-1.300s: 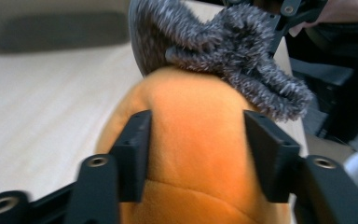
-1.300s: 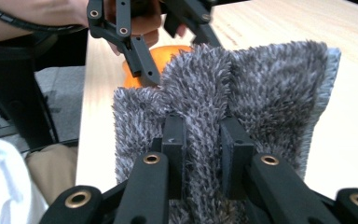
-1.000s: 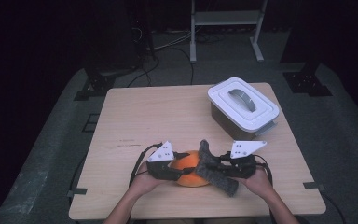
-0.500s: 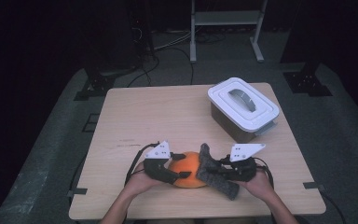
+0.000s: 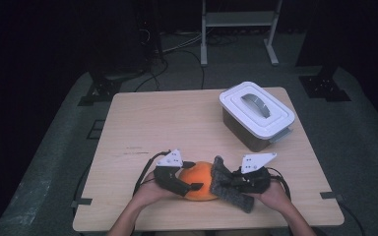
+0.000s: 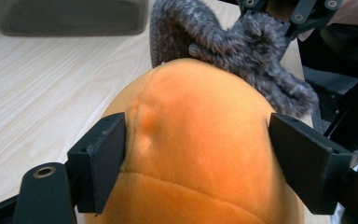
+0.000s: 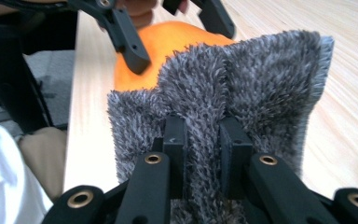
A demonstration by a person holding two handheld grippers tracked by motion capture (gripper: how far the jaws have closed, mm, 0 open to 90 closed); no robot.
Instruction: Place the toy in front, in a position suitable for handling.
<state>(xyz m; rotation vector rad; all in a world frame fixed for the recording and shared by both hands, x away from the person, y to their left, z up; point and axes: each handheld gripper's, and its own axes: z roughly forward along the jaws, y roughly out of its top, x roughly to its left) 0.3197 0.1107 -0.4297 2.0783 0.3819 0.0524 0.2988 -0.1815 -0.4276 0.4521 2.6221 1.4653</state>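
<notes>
Clamping my left gripper (image 6: 196,140) on both sides of the orange plush ball (image 6: 196,154) at lower centre of the frame, I pinch the grey fuzzy cloth (image 7: 242,88) in my right gripper (image 7: 204,140), touching the ball's right side on the wooden table (image 5: 177,118).

Both tongs are black, with flat angular jaws and brass-coloured rivets at the joints. The left tongs (image 5: 193,180) and the right tongs (image 5: 225,182) each carry a pale grey three-cornered plate on top, and a black cable trails from each. The forearms are bare.
</notes>
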